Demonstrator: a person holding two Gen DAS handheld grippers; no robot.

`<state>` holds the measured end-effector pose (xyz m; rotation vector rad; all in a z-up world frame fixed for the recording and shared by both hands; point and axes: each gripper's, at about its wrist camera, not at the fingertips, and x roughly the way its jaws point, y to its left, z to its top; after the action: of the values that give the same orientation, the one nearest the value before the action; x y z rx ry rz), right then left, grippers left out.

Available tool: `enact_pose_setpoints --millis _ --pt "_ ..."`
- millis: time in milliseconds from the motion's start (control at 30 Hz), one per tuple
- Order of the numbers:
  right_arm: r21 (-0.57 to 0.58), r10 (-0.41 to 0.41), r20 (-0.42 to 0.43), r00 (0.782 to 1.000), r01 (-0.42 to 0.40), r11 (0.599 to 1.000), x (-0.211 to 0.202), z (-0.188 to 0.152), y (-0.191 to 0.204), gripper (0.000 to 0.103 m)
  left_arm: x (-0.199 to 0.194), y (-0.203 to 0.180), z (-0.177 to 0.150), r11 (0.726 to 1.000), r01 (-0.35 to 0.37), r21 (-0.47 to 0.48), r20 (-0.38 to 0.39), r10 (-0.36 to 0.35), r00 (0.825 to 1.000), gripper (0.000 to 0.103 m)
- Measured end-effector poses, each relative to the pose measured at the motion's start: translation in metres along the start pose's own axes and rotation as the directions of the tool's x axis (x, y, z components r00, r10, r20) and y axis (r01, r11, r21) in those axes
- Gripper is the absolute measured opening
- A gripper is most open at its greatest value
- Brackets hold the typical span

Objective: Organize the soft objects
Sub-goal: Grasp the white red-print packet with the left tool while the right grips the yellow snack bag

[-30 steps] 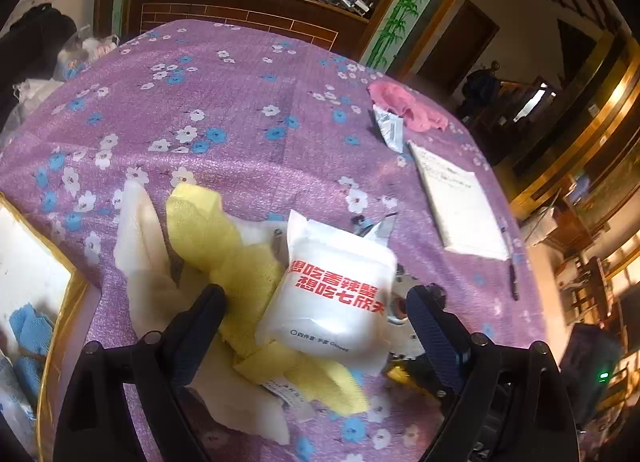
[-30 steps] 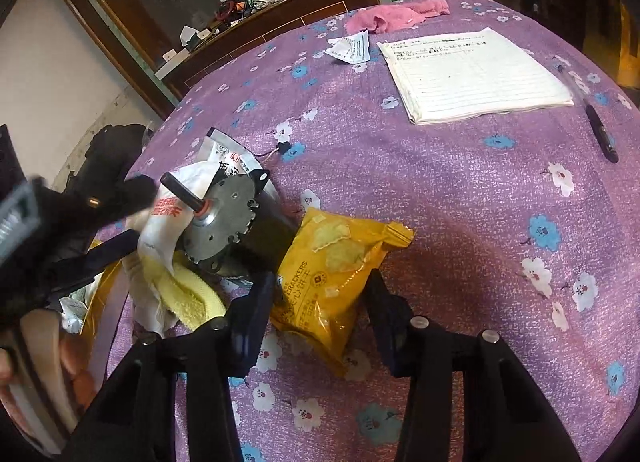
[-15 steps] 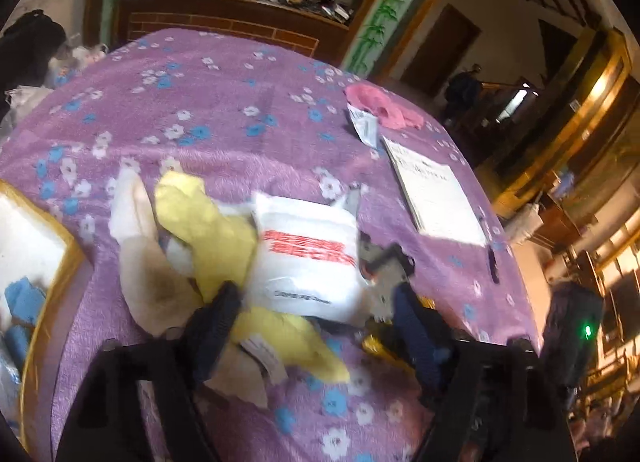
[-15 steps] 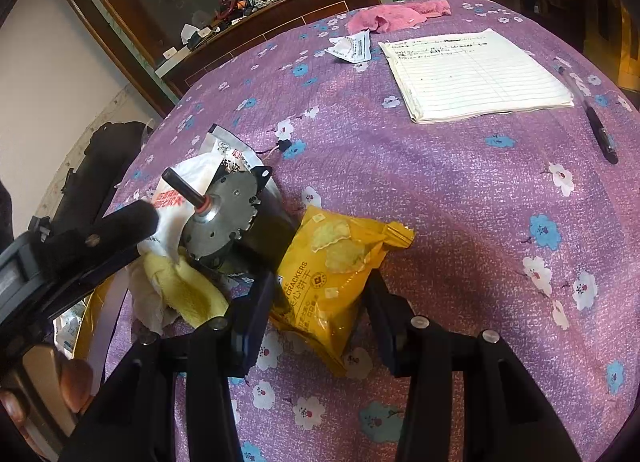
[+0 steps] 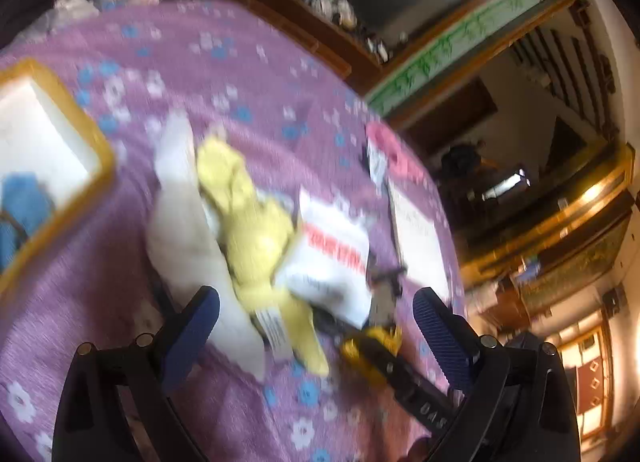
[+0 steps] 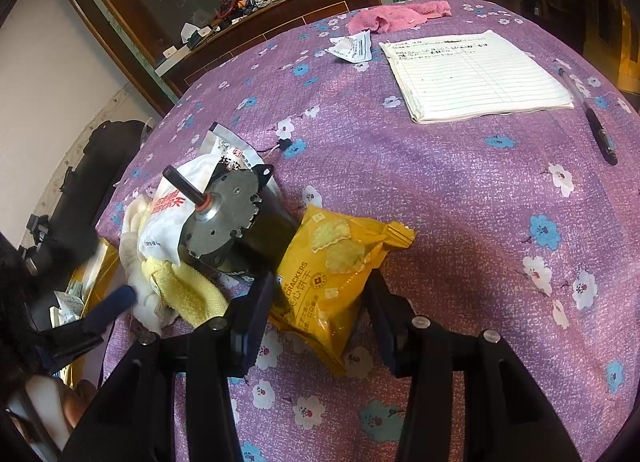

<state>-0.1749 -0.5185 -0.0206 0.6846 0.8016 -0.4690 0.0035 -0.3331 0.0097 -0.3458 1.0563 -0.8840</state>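
Note:
A yellow cloth (image 5: 256, 229) and a white cloth (image 5: 188, 229) lie heaped on the purple flowered tablecloth (image 6: 440, 189), with a white snack pouch (image 5: 332, 258) on them. My left gripper (image 5: 316, 322) is open and empty, above and just short of the heap; the view is blurred. My right gripper (image 6: 320, 294) has its jaws on either side of a yellow cracker bag (image 6: 340, 262), which lies on the table beside a grey motor (image 6: 224, 217). The yellow cloth (image 6: 184, 290) and the pouch (image 6: 168, 213) also show in the right wrist view.
A yellow-rimmed tray (image 5: 96, 149) with a blue item stands at the left. A pink cloth (image 6: 396, 15), a crumpled wrapper (image 6: 352, 47), a lined notepad (image 6: 476, 75) and a pen (image 6: 596, 125) lie at the far side.
My left gripper has swung back and to the left, so the tray comes into view and the heap sits farther off. The right gripper and the cracker bag have not moved.

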Motion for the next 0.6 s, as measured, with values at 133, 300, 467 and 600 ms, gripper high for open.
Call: enact_pose_setpoints --millis 133,300,467,600 --pt "-0.002 -0.003 0.0 1.0 0.003 1.0 0.0 0.0 0.001 0.046 -0.012 -0.009 0.018 0.998 -0.036 0.052 0.113 0.03 0.993 0.099" --pt "-0.002 -0.003 0.0 1.0 0.003 1.0 0.0 0.0 0.001 0.047 0.015 -0.005 0.043 0.999 0.009 0.033 0.034 -0.01 0.999 0.099" --pt "-0.005 -0.006 0.001 1.0 0.006 1.0 0.0 0.0 0.001 0.047 0.055 0.012 0.06 0.993 0.082 -0.087 -0.14 -0.094 0.986 0.098" --pt "-0.004 -0.006 0.001 1.0 0.006 1.0 0.0 -0.001 0.001 0.047 0.062 0.016 0.065 0.99 0.093 -0.107 -0.183 -0.111 0.977 0.098"
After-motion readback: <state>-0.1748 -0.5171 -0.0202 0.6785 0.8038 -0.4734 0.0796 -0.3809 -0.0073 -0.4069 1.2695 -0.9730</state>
